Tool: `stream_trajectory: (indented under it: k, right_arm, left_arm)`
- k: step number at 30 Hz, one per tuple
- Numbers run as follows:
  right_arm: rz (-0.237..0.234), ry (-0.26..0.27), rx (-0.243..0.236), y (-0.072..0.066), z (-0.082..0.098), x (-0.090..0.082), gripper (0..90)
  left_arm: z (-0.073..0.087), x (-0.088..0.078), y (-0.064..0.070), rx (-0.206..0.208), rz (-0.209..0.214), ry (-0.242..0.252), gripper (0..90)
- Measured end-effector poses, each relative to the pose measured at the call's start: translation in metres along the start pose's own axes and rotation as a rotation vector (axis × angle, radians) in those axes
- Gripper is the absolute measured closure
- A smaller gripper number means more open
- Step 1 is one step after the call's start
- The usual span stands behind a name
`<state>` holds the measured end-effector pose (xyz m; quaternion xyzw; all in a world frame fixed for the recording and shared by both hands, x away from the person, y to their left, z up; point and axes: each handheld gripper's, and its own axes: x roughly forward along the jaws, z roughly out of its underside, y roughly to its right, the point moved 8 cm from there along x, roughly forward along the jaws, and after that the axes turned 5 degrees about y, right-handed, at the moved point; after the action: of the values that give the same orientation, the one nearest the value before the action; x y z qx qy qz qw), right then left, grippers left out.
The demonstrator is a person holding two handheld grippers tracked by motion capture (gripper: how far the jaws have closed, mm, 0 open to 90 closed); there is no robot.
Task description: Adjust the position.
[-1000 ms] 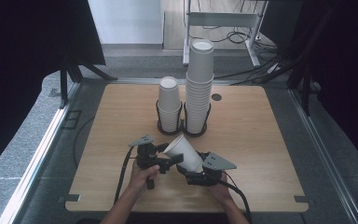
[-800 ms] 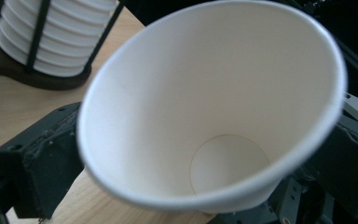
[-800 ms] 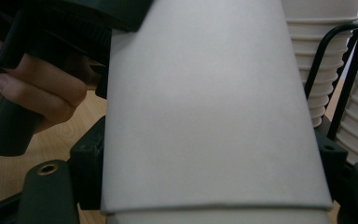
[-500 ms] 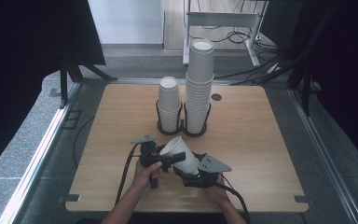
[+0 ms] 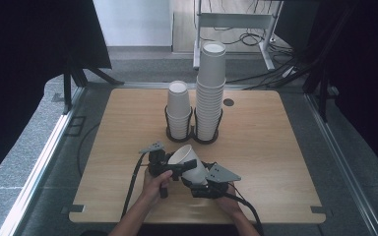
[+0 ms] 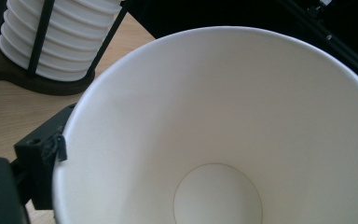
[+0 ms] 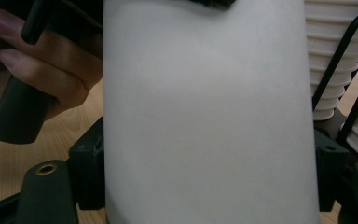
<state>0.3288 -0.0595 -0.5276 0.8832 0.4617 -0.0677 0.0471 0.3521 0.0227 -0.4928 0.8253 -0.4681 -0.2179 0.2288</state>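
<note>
High view: cup (image 5: 186,158) tilted over table (image 5: 285,147), between both grippers.
Right gripper (image 5: 200,183): clamps cup's wall.
Left gripper (image 5: 173,169): jaws just narrowed at cup's rim; grip unclear.

We see a light wooden table (image 5: 275,162) with rounded corners. Near the middle of its far edge stands a black wire cup holder (image 5: 193,133) with two rings side by side. The left ring holds a short stack of white paper cups (image 5: 178,109). The right ring holds a much taller stack of white paper cups (image 5: 210,88). Close to the far edge, just right of the tall stack, there is a small dark round hole (image 5: 228,103) in the tabletop.
</note>
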Motion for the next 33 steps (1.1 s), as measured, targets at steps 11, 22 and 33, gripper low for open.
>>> stream_trajectory:
  k: [11, 22, 33]
  right_arm:
    - [-0.004, -0.023, -0.016, -0.001, 0.002, 0.000, 21.5]
    - [0.003, -0.044, 0.001, 0.002, 0.005, -0.001, 19.2]
    - [0.002, -0.095, 0.002, 0.003, 0.012, 0.001, 17.5]
  left_arm:
    - [0.000, -0.001, 0.008, 0.141, -0.056, -0.014, 6.7]
    - [-0.006, -0.009, 0.009, 0.152, -0.052, 0.006, 7.2]
    - [-0.019, -0.023, 0.010, 0.222, -0.089, 0.039, 7.2]
